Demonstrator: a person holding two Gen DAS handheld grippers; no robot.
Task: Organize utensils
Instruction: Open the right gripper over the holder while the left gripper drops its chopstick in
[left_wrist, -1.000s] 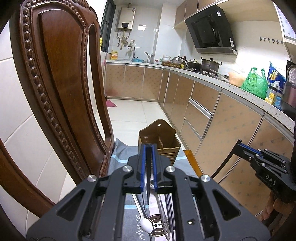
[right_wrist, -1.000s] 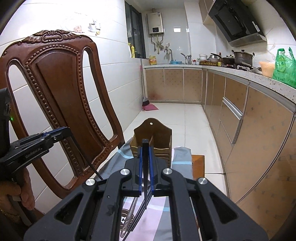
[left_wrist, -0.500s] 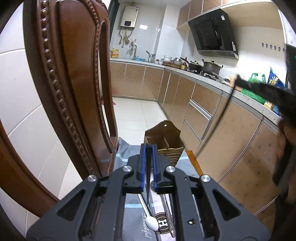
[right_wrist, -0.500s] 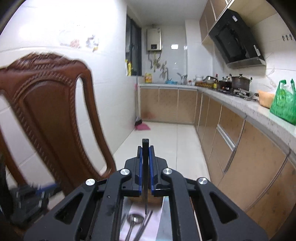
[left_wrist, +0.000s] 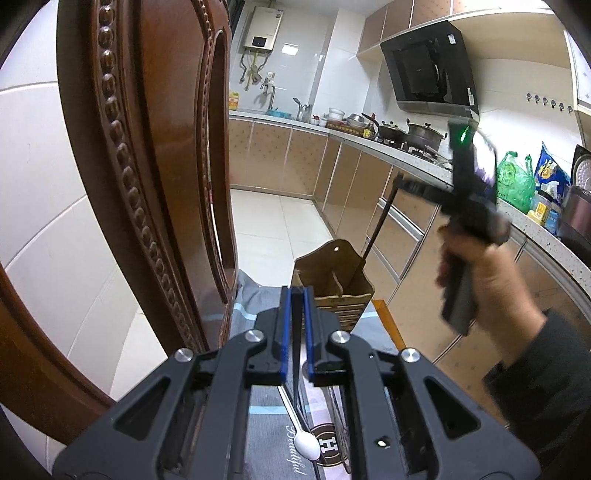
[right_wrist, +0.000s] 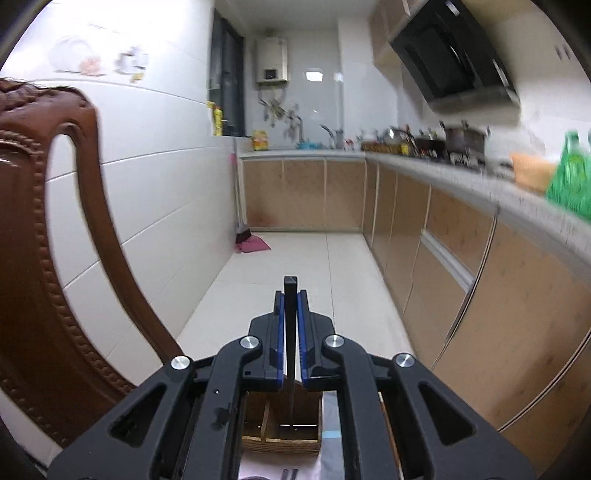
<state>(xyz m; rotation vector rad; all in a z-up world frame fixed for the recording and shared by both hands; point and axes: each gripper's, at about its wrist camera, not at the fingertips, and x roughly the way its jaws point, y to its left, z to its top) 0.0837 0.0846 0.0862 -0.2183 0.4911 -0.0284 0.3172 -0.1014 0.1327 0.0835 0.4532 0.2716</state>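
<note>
Your right gripper (right_wrist: 290, 325) pinches a dark chopstick (right_wrist: 290, 369) above the brown wooden utensil holder (left_wrist: 332, 288), while your left gripper (left_wrist: 296, 332), nearer you than it, clamps another dark stick (left_wrist: 296, 362).

The left gripper (left_wrist: 296, 332) points forward and slightly down, its blue-padded jaws clamped on a thin dark stick. The right gripper (right_wrist: 290, 332), gripped from below in the person's right hand (left_wrist: 476, 266) with a dark sleeve behind it, angles downward, its jaws likewise pinched tight on a slim dark chopstick (left_wrist: 376, 229).
</note>
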